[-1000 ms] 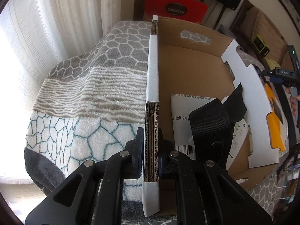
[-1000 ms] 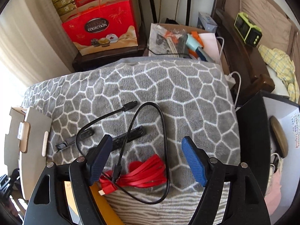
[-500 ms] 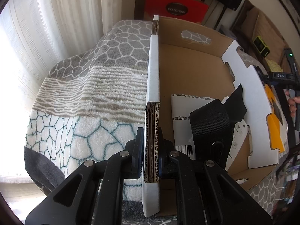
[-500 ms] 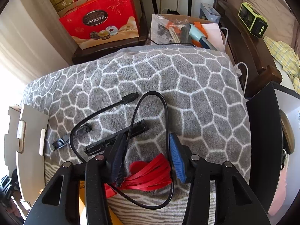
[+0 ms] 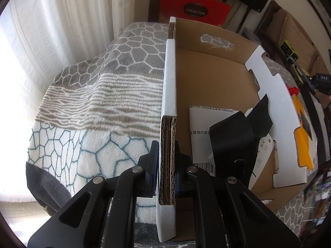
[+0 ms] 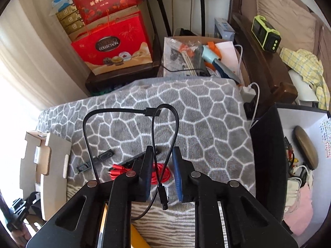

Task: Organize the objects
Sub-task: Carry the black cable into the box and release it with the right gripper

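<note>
Right gripper, jaws narrowed but apart, straddles black cable looped on grey patterned blanket; red cable bundle beneath, cardboard box far left.

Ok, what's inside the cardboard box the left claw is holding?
In the cardboard box: a black strap lying over a white printed sheet, with more white paper beside it. The far half shows bare floor. Whatever is under the strap is hidden.

a lived-in home room, likely a bedroom: a fleece blanket covers the work surface, sheer curtains hang at a bright window, red gift boxes are stacked on a dark stand, and a wooden bed frame holds a pillow.
</note>
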Available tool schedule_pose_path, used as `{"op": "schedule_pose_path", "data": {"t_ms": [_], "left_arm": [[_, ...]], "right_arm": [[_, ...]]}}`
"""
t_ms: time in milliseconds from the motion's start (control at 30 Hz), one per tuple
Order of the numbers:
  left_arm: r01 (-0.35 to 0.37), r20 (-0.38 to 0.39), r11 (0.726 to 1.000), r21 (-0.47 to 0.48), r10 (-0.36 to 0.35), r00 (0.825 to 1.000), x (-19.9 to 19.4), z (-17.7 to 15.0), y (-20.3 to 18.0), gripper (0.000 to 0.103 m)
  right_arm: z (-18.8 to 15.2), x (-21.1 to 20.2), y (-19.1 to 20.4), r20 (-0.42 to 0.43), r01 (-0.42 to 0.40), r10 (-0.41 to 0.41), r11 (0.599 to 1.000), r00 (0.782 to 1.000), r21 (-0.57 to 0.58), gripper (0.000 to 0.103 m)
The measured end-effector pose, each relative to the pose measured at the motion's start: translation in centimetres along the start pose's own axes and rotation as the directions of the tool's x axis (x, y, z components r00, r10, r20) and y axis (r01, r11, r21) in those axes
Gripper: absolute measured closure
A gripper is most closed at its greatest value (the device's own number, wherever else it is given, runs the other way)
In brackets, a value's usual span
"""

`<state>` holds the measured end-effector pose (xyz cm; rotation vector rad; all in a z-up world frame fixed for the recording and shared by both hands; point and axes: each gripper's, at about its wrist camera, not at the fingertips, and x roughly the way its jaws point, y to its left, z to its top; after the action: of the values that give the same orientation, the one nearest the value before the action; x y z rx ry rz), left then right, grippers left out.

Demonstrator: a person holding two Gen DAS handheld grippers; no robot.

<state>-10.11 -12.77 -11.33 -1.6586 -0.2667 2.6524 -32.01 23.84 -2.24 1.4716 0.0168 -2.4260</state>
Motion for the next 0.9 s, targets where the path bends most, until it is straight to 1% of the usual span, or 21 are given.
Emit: {"op": "schedule_pose_path", "data": {"t_ms": [133,267,400,500,633,767,900], "left_arm": [[0.007,-0.003,1.000,-0.006,-0.007,1.000,0.0,0.1,0.1,0.093],[0.007,-0.003,1.000,-0.007,-0.007,1.000,0.0,0.1,0.2,0.093],[0.006,-0.003,1.000,-0.007,-0.006,1.000,0.0,0.1,0.2,0.092],[0.006,-0.004,1.000,-0.008,-0.006,1.000,0.0,0.2,0.3,0.093],[0.013,-0.004,1.000,-0.018,-0.013,1.000,0.0,0.2,0.5,0.092],[0.016,-0.004,1.000,-0.024,-0.016,1.000,0.1,0.2,0.6,0.092],[0.023,-0.006,0.999,-0.031,-0.023,1.000,0.0,0.2,0.7,0.092]], "right_arm": [[0.3,-1.9,1.0,0.027,-0.021,0.022,0.999,0.999,-0.029,0.086],[-0.1,-3.8,3.2,0.049,-0.051,0.055,0.995,0.997,-0.090,0.086],[-0.8,-5.5,6.5,0.060,-0.109,0.120,0.982,0.991,-0.154,0.086],[-1.7,-6.2,9.5,0.051,-0.152,0.166,0.965,0.985,-0.213,0.086],[-3.5,-6.2,13.9,0.023,-0.184,0.200,0.936,0.980,-0.300,0.086],[-5.4,-5.2,18.0,-0.005,-0.194,0.208,0.905,0.978,-0.378,0.086],[-7.3,-4.0,21.2,-0.028,-0.198,0.207,0.876,0.978,-0.439,0.086]]}}
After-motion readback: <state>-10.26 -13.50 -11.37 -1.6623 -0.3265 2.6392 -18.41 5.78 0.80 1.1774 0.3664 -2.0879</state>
